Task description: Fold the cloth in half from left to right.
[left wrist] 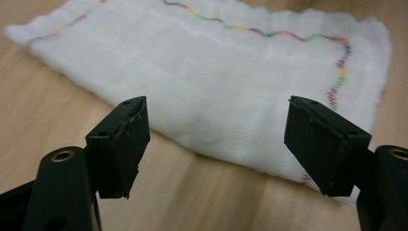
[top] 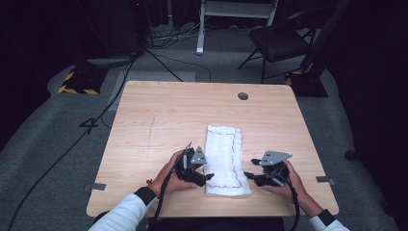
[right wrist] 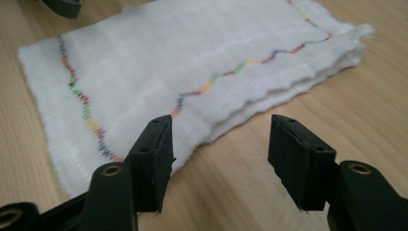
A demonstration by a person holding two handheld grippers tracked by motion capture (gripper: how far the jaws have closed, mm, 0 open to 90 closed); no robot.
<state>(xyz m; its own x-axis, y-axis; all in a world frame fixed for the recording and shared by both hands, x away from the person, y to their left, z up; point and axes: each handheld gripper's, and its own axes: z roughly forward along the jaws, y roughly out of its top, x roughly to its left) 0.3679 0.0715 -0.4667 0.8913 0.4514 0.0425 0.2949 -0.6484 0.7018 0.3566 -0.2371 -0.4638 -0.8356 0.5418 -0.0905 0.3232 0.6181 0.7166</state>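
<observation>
Black jaws of left tool stand apart in left gripper view, nothing between the pads; cloth lying just beyond the tips, near long edge running across the gap. Same finding in right gripper view: right tool spread wide, empty, pads clear of cloth, its layered edge just ahead of the left-hand jaw.

Folded white cloth, noted from high view, flat on wooden surface, toward the person's edge and slightly right of centre. Multicoloured zigzag stitching along the border. Long axis running away from the person, short near end close to the front edge of the surface.

Left tool just beside the cloth's left long edge near its near corner, tips pointing right, toward the fabric. Right tool just beside the right long edge, tips pointing left. Both flank the near end, roughly level with each other; neither touching, left appearing marginally closer.

Judgement: any pickup turns on closing inward across the short axis onto the near corners.

Beyond: cable port at far edge, chair on floor behind.
</observation>
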